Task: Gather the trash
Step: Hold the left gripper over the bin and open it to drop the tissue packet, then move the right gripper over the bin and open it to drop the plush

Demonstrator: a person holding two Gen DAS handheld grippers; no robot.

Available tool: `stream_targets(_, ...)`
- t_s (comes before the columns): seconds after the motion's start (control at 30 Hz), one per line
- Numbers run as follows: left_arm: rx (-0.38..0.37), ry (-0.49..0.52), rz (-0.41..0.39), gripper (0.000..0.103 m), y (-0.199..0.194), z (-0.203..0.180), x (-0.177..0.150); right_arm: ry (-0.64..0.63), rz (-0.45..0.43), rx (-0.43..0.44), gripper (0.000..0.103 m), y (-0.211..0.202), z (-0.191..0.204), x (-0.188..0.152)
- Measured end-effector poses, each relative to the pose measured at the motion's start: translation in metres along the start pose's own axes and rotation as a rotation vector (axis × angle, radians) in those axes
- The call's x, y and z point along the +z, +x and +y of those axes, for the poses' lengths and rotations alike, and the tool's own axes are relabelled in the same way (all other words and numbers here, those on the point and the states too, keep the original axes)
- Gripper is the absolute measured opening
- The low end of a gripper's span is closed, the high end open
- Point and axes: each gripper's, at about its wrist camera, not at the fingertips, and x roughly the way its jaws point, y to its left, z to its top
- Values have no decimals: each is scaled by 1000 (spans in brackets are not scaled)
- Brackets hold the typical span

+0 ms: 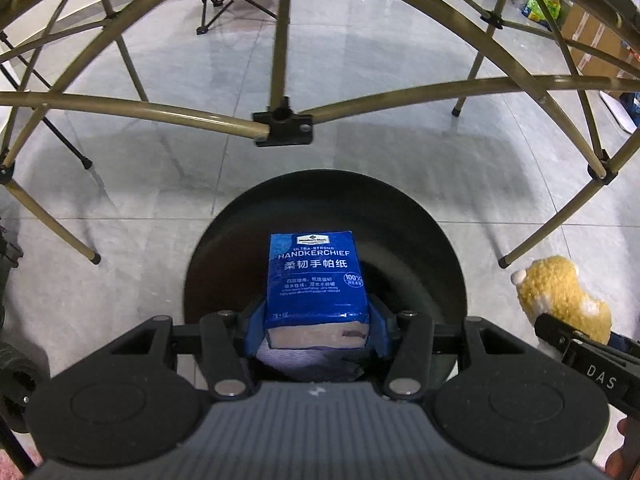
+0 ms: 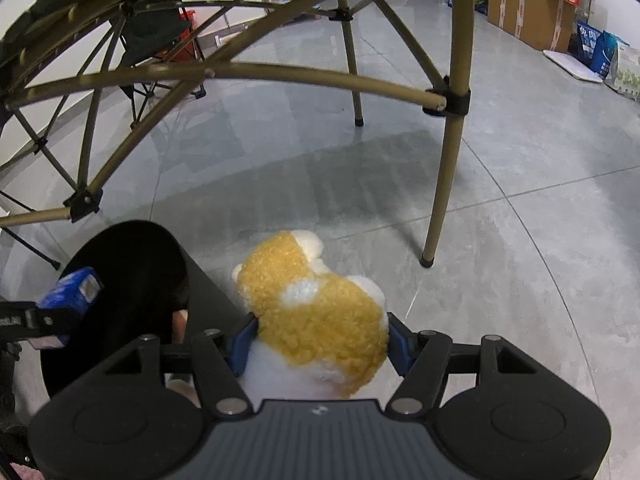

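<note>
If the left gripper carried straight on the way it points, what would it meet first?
Most likely the black bin: the left gripper, shut on the blue tissue pack, points down into its dark opening. How deep the bin goes is unclear.

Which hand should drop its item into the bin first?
Left. The left gripper holds the tissue pack right above the black bin. The right gripper holds the plush toy beside the bin, over the floor.

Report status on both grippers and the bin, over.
Left gripper shut on blue tissue pack, above black bin. Right gripper shut on yellow plush toy, beside bin. Nothing blocking the mouth.
</note>
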Motion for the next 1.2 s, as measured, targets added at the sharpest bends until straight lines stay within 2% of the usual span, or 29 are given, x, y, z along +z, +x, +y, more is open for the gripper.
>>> stream_targets(0.13, -4, -1, 19, 52, 8, -8, 4, 1, 0, 3, 64, 0, -3, -1)
stream_targets(0.23, 12, 24, 18, 56, 8, -14, 5, 6, 7, 0, 64, 2, -6, 0)
stream_targets(0.27, 16, 38, 13, 71, 7, -17, 4, 9, 9, 0, 64, 3, -6, 0)
stream_targets(0.3, 23, 43, 6, 94, 6, -18, 4, 11, 9, 0, 64, 3, -7, 1)
stream_targets(0.33, 38, 42, -3, 103, 5, -19, 4, 13, 8, 1, 64, 2, -8, 1)
stream_targets(0.6, 77, 27, 1, 103, 7, -15, 4, 12, 9, 9, 64, 1, -9, 0)
stream_targets(1.2, 85, 35, -38, 103, -8, -7, -3, -14, -15, 21, 64, -13, -3, -1)
